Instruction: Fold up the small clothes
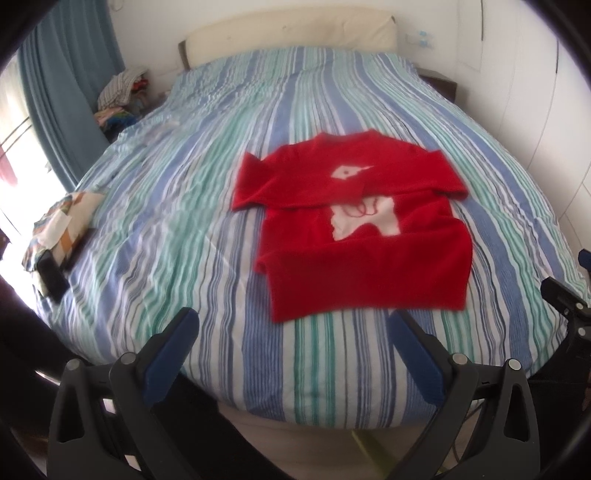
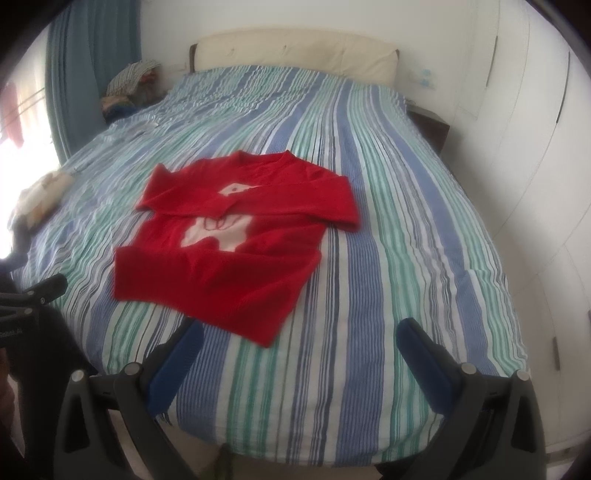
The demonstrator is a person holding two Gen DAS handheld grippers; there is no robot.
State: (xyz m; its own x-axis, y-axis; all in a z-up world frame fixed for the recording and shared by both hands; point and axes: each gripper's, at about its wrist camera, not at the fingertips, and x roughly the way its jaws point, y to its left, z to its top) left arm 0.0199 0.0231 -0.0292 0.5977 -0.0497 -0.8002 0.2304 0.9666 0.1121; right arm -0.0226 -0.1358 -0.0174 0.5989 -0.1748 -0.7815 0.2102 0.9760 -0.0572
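Observation:
A small red sweater (image 1: 354, 236) with a white figure on its chest lies on the striped bed cover (image 1: 207, 229). Its sleeves are folded across the chest and its hem faces me. It also shows in the right wrist view (image 2: 236, 251). My left gripper (image 1: 295, 321) is open and empty, above the bed's near edge, just short of the hem. My right gripper (image 2: 301, 332) is open and empty, near the sweater's near right corner. Part of the right gripper shows at the far right of the left wrist view (image 1: 565, 299).
A patterned folded cloth with a dark object on it (image 1: 62, 229) lies at the bed's left edge. A pile of clothes (image 1: 122, 92) sits by the blue curtain (image 1: 62, 85). A cream headboard (image 1: 291, 33) is at the far end. White wardrobe doors (image 2: 535, 147) stand to the right.

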